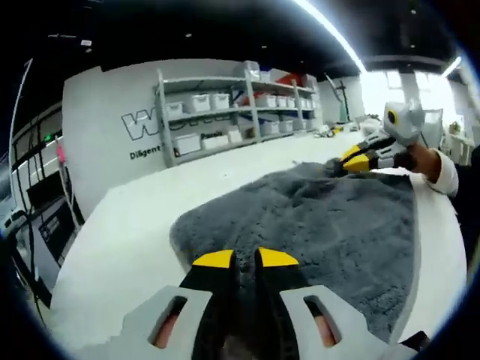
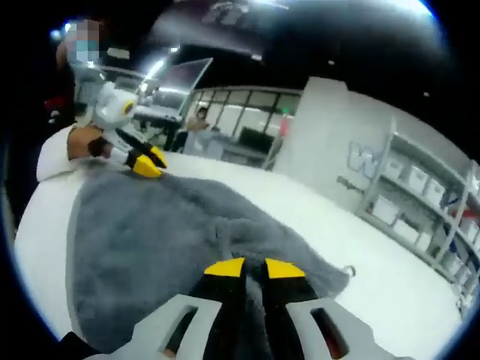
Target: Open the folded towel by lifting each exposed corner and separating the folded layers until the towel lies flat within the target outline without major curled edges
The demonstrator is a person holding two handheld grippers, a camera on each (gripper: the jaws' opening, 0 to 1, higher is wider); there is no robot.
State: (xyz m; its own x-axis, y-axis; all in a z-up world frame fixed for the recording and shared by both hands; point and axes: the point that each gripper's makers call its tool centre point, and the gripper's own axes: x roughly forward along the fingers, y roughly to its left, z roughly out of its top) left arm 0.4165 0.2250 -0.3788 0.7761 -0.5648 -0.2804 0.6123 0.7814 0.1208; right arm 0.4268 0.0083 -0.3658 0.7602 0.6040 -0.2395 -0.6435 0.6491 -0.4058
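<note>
White table (image 1: 135, 225) with grey towel (image 1: 330, 225) spread directly across it

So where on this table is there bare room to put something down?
The white table is bare between the grey towel and the shelving-side edge, and again past the towel's corner. The towel's middle is crowded, with the left tool and right tool on it.

You are working in a large industrial lab or workshop hall, not a home. Beyond your left fingertips stands a metal shelving rack (image 1: 232, 105) stocked with white storage bins (image 1: 199, 101), against a white partition wall (image 1: 105, 127) bearing big printed lettering, with a long ceiling light strip (image 1: 330, 34) overhead. Past your right fingertips, a glass-walled room (image 2: 247, 112) lies behind the broad white worktable (image 2: 315, 217).
</note>
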